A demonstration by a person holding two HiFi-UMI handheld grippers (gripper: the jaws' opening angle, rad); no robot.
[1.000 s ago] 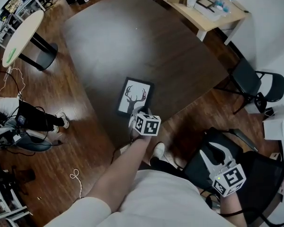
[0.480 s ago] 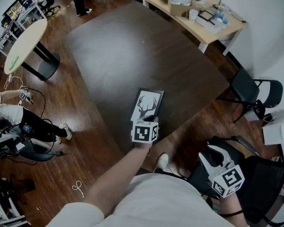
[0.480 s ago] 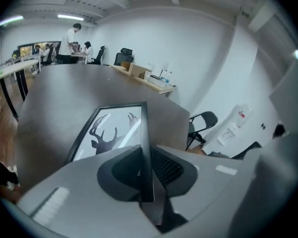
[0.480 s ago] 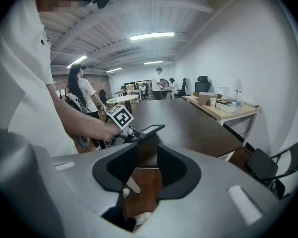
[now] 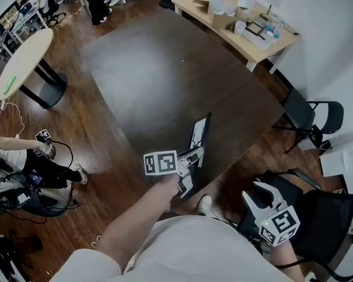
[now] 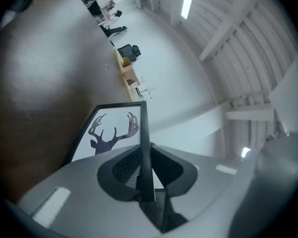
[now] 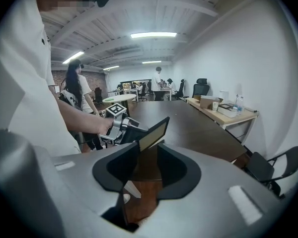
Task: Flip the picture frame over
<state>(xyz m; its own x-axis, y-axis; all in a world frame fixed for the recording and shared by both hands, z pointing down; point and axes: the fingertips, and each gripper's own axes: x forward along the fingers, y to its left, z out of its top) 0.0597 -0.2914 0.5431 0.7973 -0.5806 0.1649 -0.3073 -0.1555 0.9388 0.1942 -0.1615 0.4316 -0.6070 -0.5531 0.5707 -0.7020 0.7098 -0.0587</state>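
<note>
The black picture frame (image 5: 200,134) with a deer print stands tilted up on its edge above the near edge of the dark table (image 5: 165,69). My left gripper (image 5: 188,160) is shut on its near edge. In the left gripper view the frame's rim (image 6: 145,133) runs straight between the jaws of the left gripper (image 6: 145,170), with the deer face to the left. My right gripper (image 5: 260,194) hangs low at the right, off the table, open and holding nothing. From the right gripper (image 7: 148,171) I see the frame's tan back (image 7: 153,133) and the left gripper (image 7: 120,128).
A light wooden desk (image 5: 247,34) with boxes and a cup stands beyond the table's far right corner. A black chair (image 5: 309,113) sits at the right edge, another chair (image 5: 323,228) under my right gripper. A round table (image 5: 23,54) and a seated person (image 5: 17,157) are at the left.
The frame lay flat, deer side up, on the table; my left gripper has lifted its near edge and turned it up onto its side. The right gripper has barely moved.
</note>
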